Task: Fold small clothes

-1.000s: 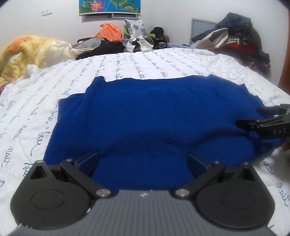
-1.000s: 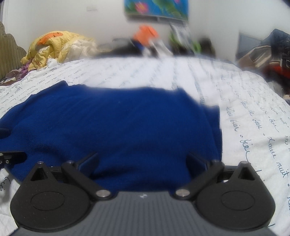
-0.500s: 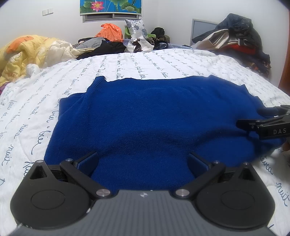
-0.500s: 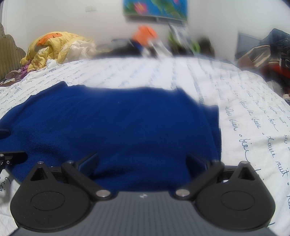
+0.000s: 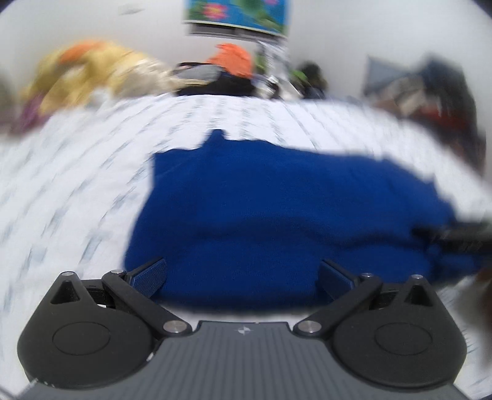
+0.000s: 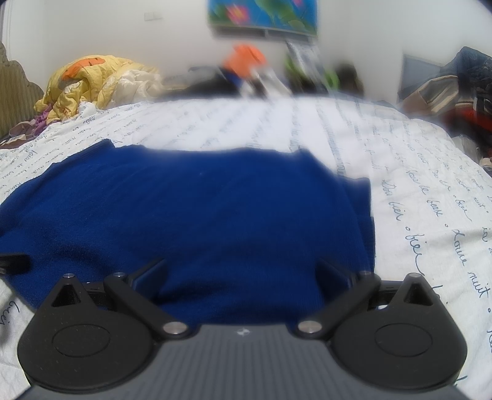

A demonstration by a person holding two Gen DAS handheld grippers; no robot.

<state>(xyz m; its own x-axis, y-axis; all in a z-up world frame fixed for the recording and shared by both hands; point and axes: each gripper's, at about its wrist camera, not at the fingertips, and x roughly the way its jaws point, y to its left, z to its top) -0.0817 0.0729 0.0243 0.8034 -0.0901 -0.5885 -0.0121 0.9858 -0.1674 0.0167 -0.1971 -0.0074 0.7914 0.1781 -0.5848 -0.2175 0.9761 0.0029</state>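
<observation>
We are looking along both grippers at a blue garment point(image 6: 196, 212) lying spread on a bed with a white sheet point(image 6: 430, 197) printed in dark cursive script. In the right wrist view the garment is filling the middle and left of the frame, its near edge running under the fingers and its right edge stopping short of the lower right, where bare sheet is showing.

The right gripper point(image 6: 241, 272) is sitting low at the bottom centre with its jaws spread wide — nothing is pinched between them, and blue cloth is showing in the gap. The left gripper point(image 5: 241, 272) is standing equally released at the bottom of its own view, its blue-padded fingers point(image 5: 147, 274) apart over the garment's near edge. This view is heavily smeared by motion blur, so we cannot tell whether the fingertips are touching the cloth.

At the right edge of the left wrist view, the other gripper is appearing as a dark blurred bar against the garment. At the left edge of the right wrist view, a dark fingertip is poking in beside the cloth.

Toward the top of both frames, a yellow quilt point(image 6: 92, 83) is bunching at the upper left, an orange item point(image 6: 246, 57) is sitting near centre, and a flower picture point(image 6: 263, 14) is hanging on the wall — a heap of clothes point(image 6: 461, 89) is filling the upper right.
</observation>
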